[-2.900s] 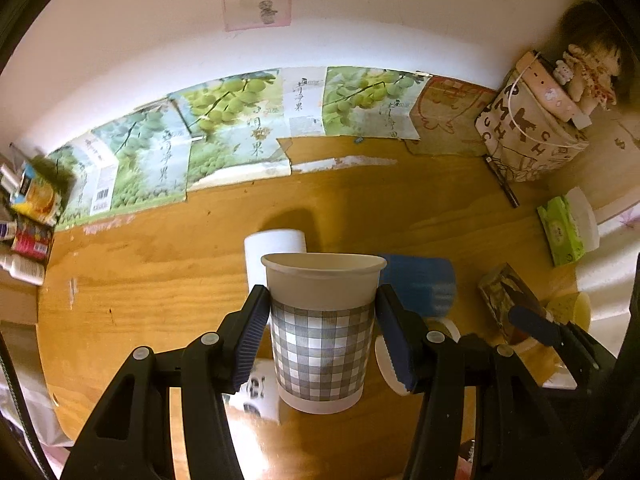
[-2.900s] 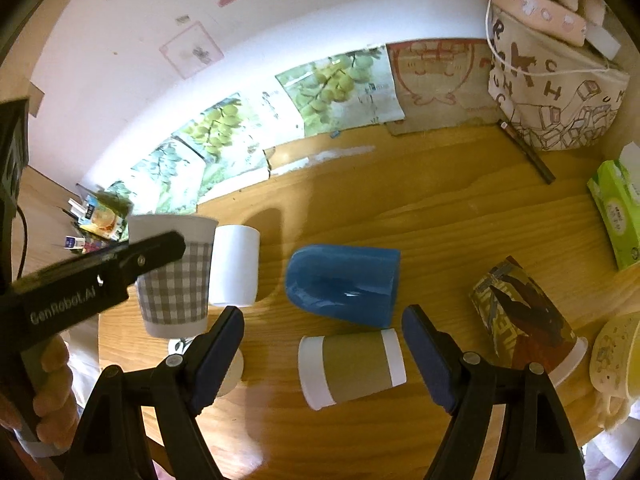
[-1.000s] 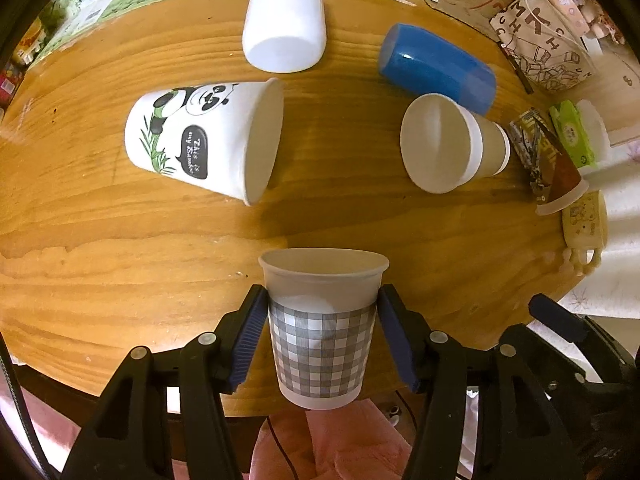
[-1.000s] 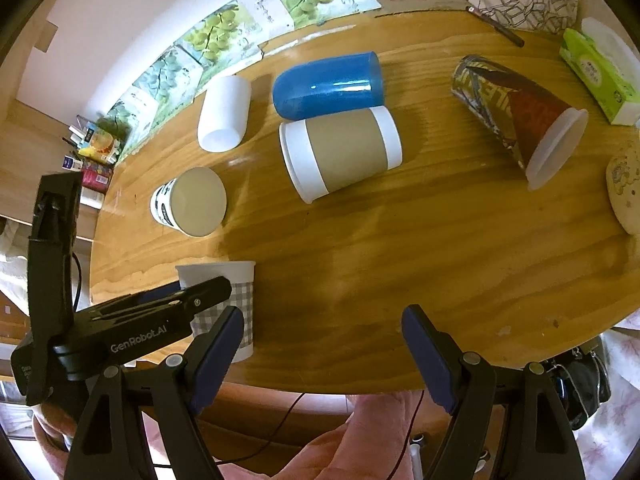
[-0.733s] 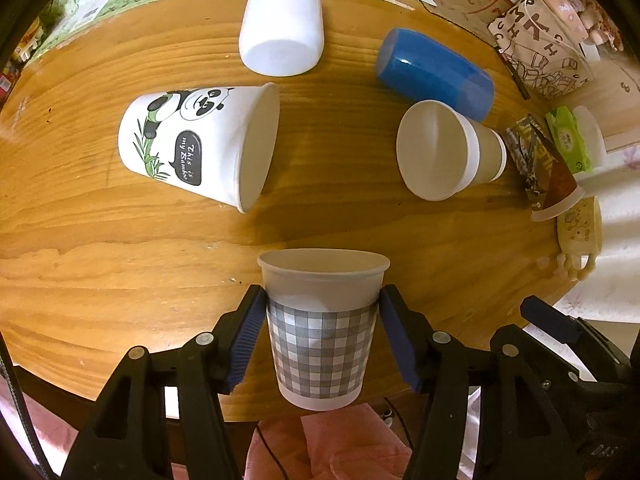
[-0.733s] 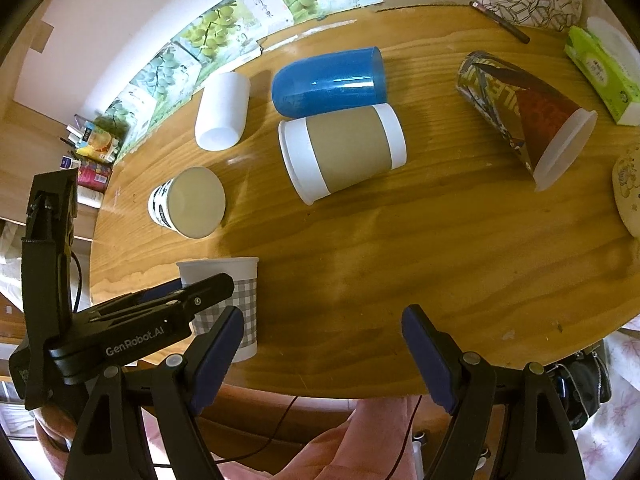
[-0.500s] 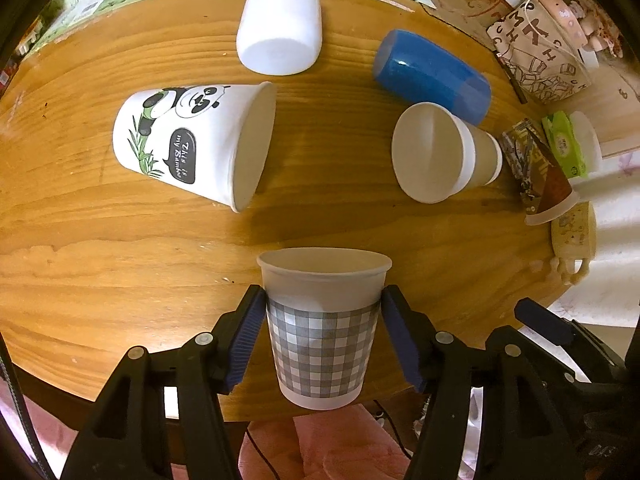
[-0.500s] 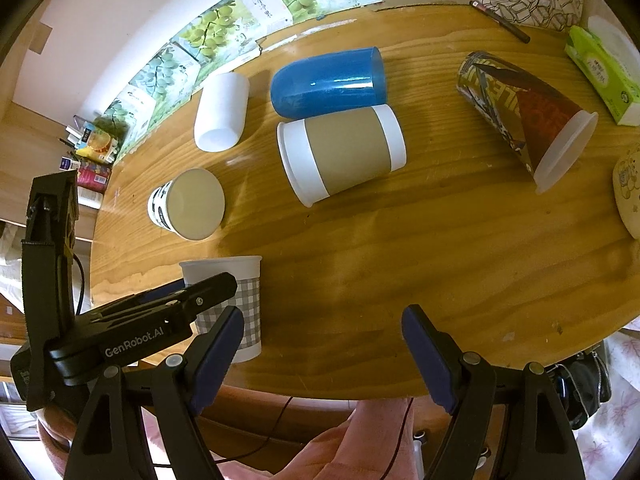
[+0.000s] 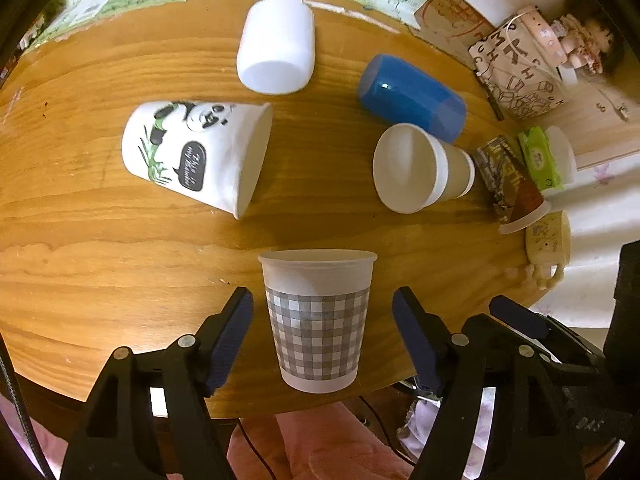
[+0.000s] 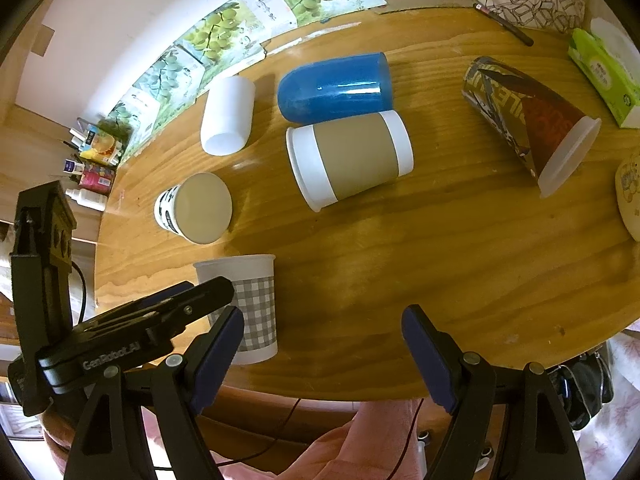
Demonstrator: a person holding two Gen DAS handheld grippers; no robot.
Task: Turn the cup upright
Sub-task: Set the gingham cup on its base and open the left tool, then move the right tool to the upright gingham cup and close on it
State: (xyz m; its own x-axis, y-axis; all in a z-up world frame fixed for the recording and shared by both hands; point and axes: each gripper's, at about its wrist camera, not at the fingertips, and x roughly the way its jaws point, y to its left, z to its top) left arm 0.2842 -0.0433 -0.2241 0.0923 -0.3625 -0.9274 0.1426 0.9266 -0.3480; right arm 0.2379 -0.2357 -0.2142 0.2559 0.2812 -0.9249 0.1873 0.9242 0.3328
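L tongs [image 9: 322,320] spread wide, pads clear of both sides of what stands between them, at bench near edge. R tongs [image 10: 322,344] also spread wide, nothing between, over same near edge.

The checked cup [image 9: 318,320] stands upright on the bench [image 9: 80,264] at its near edge, between the spread fingers of the left gripper [image 9: 322,332]. Beyond it, five cups lie on their sides: panda cup [image 9: 192,152] far left, white cup [image 9: 276,44] behind that, sleeved cup [image 9: 420,168] right, touching the tumbler [image 9: 412,96] behind it, printed cup [image 10: 528,120] farther right.
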